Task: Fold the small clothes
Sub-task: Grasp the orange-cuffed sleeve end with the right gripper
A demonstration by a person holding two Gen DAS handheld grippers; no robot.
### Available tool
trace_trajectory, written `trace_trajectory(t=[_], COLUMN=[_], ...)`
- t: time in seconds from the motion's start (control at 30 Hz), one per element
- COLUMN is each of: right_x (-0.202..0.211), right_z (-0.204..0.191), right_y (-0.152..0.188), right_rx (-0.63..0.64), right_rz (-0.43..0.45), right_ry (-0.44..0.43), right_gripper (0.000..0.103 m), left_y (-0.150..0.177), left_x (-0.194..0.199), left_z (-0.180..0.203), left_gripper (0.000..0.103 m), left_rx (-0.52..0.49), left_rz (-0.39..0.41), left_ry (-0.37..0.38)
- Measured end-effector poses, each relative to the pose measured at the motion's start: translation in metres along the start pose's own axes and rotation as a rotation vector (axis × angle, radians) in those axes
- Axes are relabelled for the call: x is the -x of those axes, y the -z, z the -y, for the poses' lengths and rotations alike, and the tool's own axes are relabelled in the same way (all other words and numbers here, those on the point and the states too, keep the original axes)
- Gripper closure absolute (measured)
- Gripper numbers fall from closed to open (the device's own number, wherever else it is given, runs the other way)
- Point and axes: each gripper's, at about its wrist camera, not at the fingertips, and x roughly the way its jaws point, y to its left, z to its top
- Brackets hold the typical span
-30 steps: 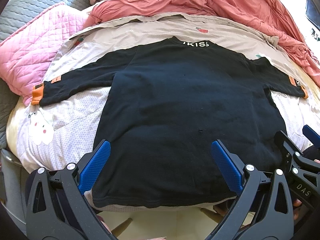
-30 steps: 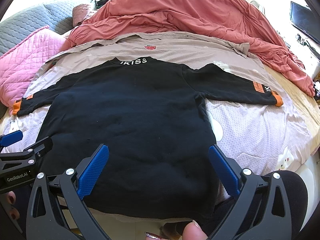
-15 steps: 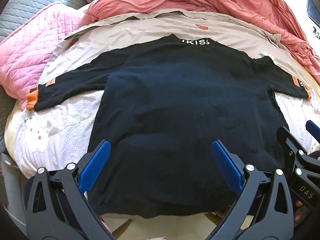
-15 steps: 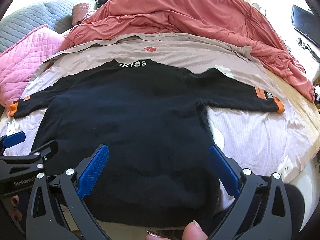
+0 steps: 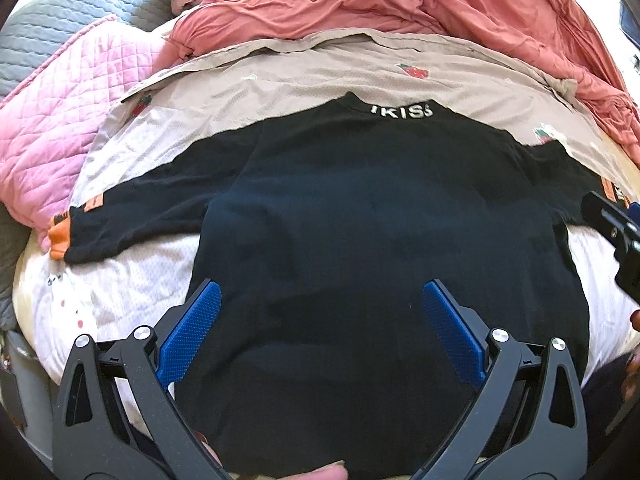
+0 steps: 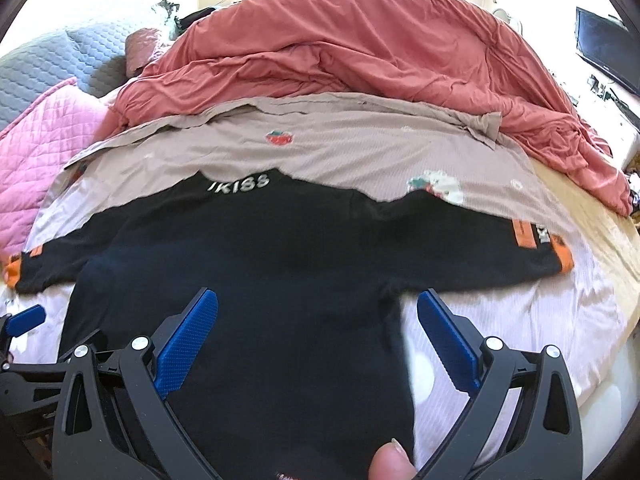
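Note:
A small black sweater [image 5: 360, 232] [image 6: 256, 264] with white "IKISS" lettering at the collar lies flat on the bed, back up, sleeves spread with orange cuffs [image 5: 59, 236] [image 6: 560, 256]. My left gripper [image 5: 320, 312] hovers open above the sweater's lower body, nothing between its blue pads. My right gripper [image 6: 316, 320] is also open, over the lower right part of the sweater near the right armpit. The right gripper's tip [image 5: 612, 220] shows at the right edge of the left wrist view; the left gripper [image 6: 24, 320] shows at the left edge of the right wrist view.
The sweater rests on a beige strawberry-print sheet [image 6: 360, 148] over a pale pink cover [image 6: 520, 320]. A crumpled red duvet [image 6: 380, 52] fills the back of the bed. A pink quilted pillow [image 5: 72, 112] lies left. A dark screen [image 6: 608, 48] stands at right.
Both grippers have moved forward over the sweater, away from its hem, the right one further toward the right sleeve. Both stay open. The sweater has not moved.

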Motion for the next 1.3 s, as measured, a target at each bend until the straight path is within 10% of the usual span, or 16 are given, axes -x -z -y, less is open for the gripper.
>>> trace_trajectory(t=[0.47,0.97,1.3], right_x=[-0.088,-0.108,-0.135], right_z=[0.089,0.287,0.342], right_y=[-0.048,-0.024,-0.005], right_rx=[-0.176,-0.585,-0.715], right_rz=[-0.093,-0.122,-0.194], right_ry=[0.103,0.39,0.38], right_gripper=[0.004,0.004,0.005], left_y=[-0.058,-0.079,-0.085], left_x=[-0.042,-0.096,-0.117], left_z=[0.017,0.063,0.071], left_gripper=[0.008,0.008,0.008], left_rx=[0.018,-0.032,-0.052], left_rz=[-0.032,-0.039,-0.04], left_ry=[0.014,0.086,0.059])
